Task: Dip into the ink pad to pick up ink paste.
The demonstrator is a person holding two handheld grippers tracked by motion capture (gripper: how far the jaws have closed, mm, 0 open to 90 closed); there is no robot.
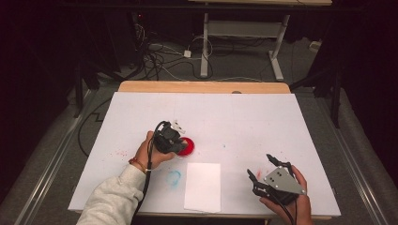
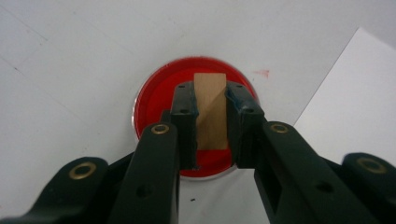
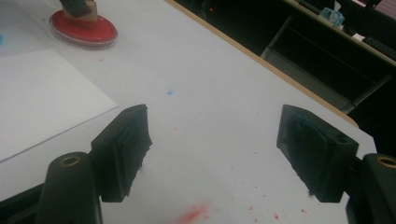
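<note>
Nearest you, at the front right of the desk (image 1: 281,117), your right gripper (image 1: 266,169) rests low in your right hand with its fingers (image 3: 123,147) spread wide apart and nothing between them. In the right gripper view, red flecks and one blue fleck dot the white desk surface ahead of those fingers.

Just left of that, near the front edge, a white sheet of paper (image 1: 202,186) lies flat, its long axis running away from you. A faint blue ring smudge (image 1: 173,176) sits on the desk just beside its left edge.

Farther in, beyond the sheet's far left corner, your left gripper (image 1: 180,143) points down over a round red ink pad (image 2: 154,95). Its fingers (image 2: 184,119) are clamped on a small wooden stamp block (image 2: 210,109), one on each side. The block's long axis runs straight ahead between them, and its lower end is down in the red dish; whether it actually touches the ink cannot be told.

The relation that matters, as a judgement: the paper lies back toward you and slightly right of the pad, near it but not touching. Your left hand is much nearer than your right, so it would likely carry the block there.
</note>
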